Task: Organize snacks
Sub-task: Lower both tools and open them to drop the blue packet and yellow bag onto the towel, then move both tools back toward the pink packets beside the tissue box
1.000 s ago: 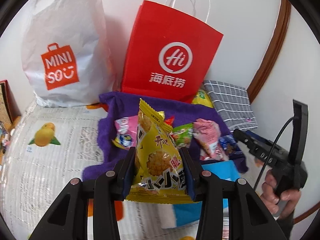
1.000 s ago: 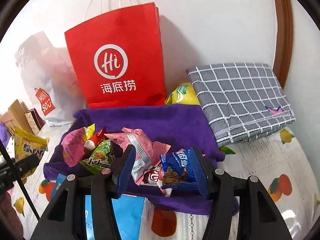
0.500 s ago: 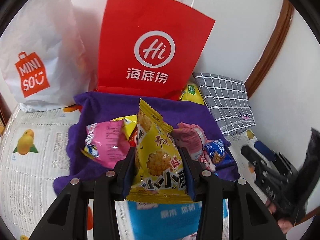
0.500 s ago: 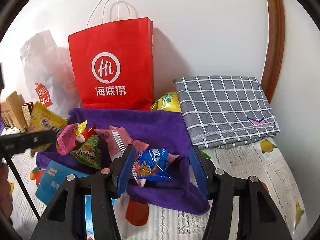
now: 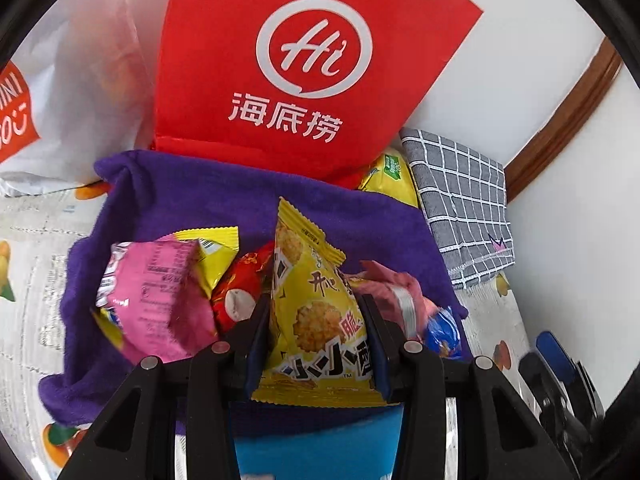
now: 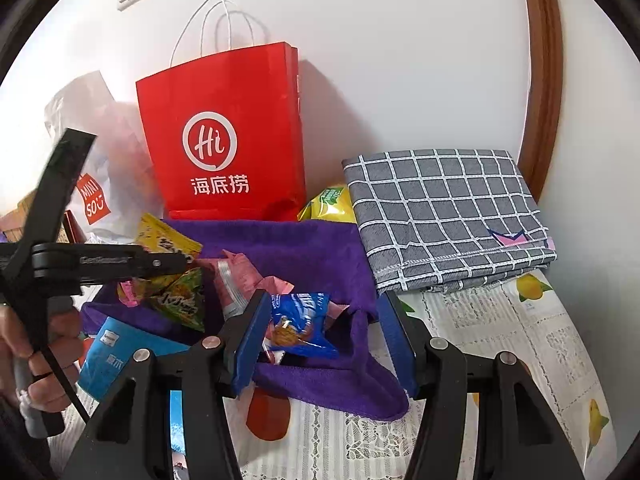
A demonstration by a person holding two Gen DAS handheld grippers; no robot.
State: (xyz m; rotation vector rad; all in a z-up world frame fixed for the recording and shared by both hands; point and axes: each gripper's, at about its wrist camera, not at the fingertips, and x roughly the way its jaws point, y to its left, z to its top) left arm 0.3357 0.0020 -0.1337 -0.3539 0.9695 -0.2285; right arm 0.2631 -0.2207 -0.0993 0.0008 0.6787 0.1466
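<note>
Two views differ: only the right wrist shows the left gripper (image 6: 176,260) from outside. It clamps the yellow snack packet (image 5: 316,312), now over the purple towel (image 5: 192,196); the right gripper (image 6: 324,340) gapes at six o'clock.

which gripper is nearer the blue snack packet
Right. The right gripper has its open jaws on either side of the blue snack packet. The left gripper holds the yellow snack packet off to its left.
</note>
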